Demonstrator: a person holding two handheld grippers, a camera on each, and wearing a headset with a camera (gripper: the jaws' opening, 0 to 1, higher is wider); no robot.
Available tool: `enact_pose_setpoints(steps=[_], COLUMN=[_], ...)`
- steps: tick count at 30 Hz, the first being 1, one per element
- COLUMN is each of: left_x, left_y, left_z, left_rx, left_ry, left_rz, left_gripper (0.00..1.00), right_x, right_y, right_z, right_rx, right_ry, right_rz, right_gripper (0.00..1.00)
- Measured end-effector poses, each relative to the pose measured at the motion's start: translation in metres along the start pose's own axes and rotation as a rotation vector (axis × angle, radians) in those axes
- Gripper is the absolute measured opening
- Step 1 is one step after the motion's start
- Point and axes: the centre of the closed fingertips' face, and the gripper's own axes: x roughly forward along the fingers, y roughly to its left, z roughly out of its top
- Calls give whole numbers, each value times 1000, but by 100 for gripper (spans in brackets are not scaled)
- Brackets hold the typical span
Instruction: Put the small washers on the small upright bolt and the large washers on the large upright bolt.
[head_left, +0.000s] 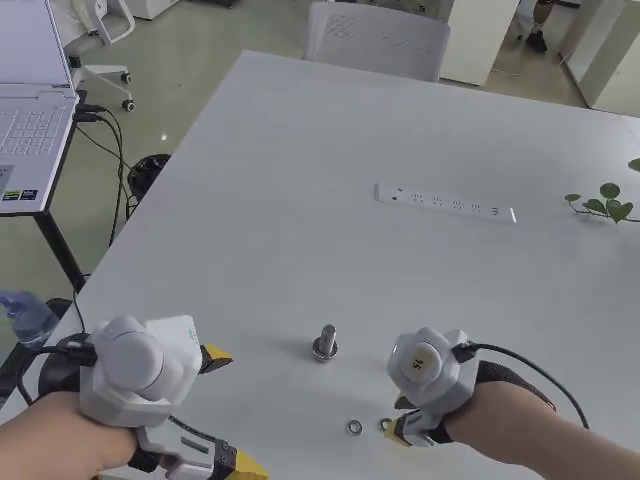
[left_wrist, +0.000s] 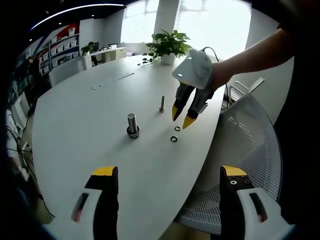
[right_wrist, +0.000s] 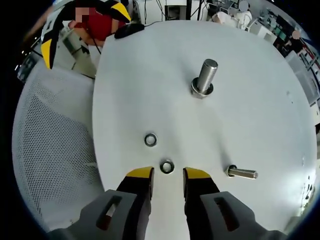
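Observation:
The large bolt stands upright on the white table. A thinner small bolt stands farther off. Two small washers lie flat near the table's front edge. My right gripper hovers low over them, open by a narrow gap, with one washer just ahead of its yellow tips and the other washer a little beyond. My left gripper is wide open and holds nothing, to the left of the large bolt.
A white power strip lies across the table's middle. A laptop sits on a side desk at the left, a chair at the far end, plant leaves at the right. A mesh chair stands by the near edge.

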Motion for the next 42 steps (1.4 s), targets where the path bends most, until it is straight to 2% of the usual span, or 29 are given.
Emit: enact_pose_setpoints(steps=[7, 20, 28, 42], left_x=[-1, 0, -1, 1], left_y=[2, 4, 6, 6], left_z=[1, -1, -3, 0], left_rx=[-3, -8, -10, -9], left_ry=[2, 0, 3, -3], left_rz=[1, 0, -1, -4], left_gripper=[83, 83, 82, 82], right_x=[4, 11, 12, 12], right_y=[-1, -1, -4, -4], right_z=[3, -3, -2, -3], right_rx=[-2, -9, 6, 0], right_ry=[-7, 16, 10, 20], right_rz=[-13, -38, -37, -38], right_gripper=[25, 24, 23, 18])
